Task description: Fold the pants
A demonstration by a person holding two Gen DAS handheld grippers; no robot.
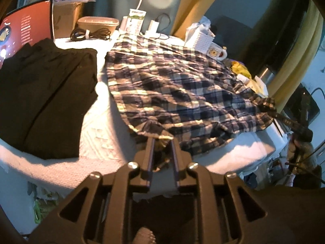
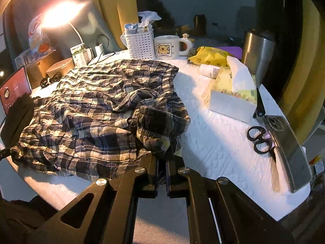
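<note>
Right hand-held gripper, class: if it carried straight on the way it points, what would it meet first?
The right hand-held gripper is already shut on the bunched waistband of the plaid pants. Pushing on, it would most likely press deeper into that fabric, then the white table cover beneath, though depth is hard to judge.

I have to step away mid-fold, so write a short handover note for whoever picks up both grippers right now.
Left gripper: jaws slightly apart, a hem corner of the navy-and-cream plaid flannel pants between them; grip uncertain.
Right gripper: shut on the bunched elastic waistband.
Pants lie rumpled, unfolded, on the white quilted table cover. A folded black garment sits at its left.
Done: both ends picked up. Left: straighten, fold, stack.
</note>
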